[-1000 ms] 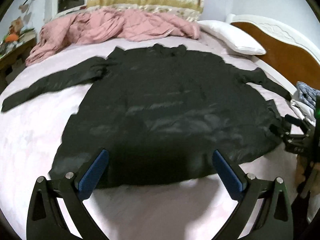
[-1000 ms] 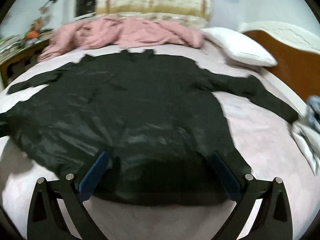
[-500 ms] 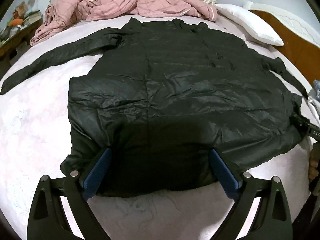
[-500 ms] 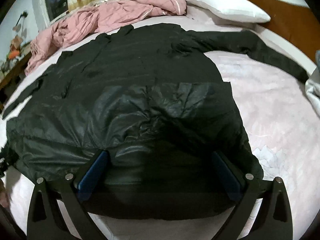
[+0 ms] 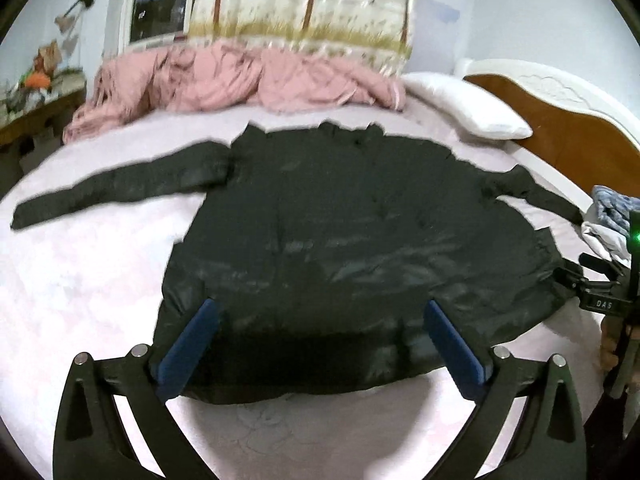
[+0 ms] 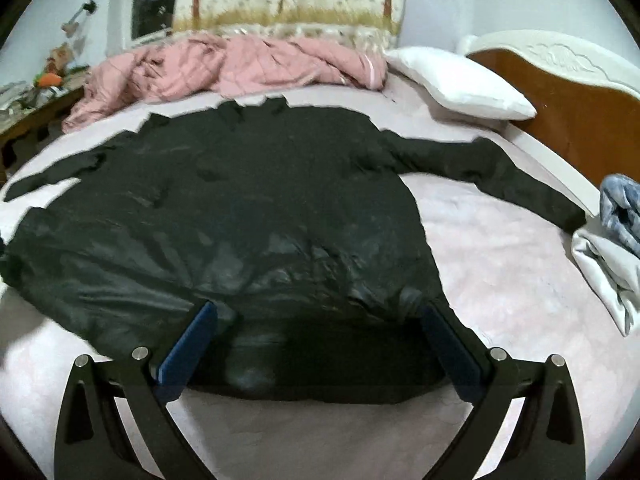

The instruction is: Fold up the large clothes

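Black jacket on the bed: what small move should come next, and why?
Probably reach the left gripper out to the left sleeve to fold it inward. The black jacket lies spread flat with both sleeves out, and both grippers, the right gripper too, are open at the hem, holding nothing.

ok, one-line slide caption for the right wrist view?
Open right gripper above the hem of a black puffer jacket spread flat on a pink-sheeted bed.

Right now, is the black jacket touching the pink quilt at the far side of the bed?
Apart. The left wrist view shows a strip of bare pale sheet between the black jacket collar and the pink quilt.
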### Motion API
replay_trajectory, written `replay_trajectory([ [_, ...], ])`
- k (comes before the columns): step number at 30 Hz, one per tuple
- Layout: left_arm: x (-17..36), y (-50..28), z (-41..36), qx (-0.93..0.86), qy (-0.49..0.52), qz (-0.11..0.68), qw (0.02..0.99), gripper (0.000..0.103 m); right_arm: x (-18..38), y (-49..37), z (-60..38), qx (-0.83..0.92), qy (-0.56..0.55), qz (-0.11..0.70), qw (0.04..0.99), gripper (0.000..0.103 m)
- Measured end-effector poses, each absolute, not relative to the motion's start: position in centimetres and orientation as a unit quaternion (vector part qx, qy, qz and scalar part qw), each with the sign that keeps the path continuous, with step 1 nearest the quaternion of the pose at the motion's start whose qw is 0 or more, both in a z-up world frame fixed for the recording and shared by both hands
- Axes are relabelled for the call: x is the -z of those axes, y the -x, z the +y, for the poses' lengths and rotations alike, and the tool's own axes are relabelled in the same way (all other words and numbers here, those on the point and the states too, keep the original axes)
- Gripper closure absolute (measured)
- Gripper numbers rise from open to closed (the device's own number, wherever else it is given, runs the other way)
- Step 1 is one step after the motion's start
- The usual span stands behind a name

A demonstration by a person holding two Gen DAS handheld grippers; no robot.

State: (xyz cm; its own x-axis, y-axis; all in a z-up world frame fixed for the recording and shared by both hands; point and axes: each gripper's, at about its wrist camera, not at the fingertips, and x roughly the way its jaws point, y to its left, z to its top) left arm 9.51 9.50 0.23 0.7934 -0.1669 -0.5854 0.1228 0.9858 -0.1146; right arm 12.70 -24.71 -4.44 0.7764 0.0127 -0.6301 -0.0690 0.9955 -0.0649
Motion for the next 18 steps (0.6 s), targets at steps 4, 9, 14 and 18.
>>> replay_trajectory([
  [4,-1.2,-8.3,9.3,0.085,0.033,0.280,0.956,0.000,3.1,-11.4,-23.3,-0.030,0.060,0.309,0.949,0.000],
  [9,-1.5,-7.9,8.8,0.081,0.020,0.258,0.963,0.000,2.6,-10.2,-21.9,-0.037,0.079,0.295,0.951,0.000],
  [14,-1.0,-7.8,8.0,0.066,-0.015,0.262,0.963,0.000,2.5,-9.4,-21.3,-0.050,0.087,0.292,0.951,0.000],
  [18,-0.5,-7.9,6.1,0.096,-0.069,0.285,0.951,0.000,2.9,-9.2,-20.2,-0.074,0.107,0.300,0.945,0.000],
])
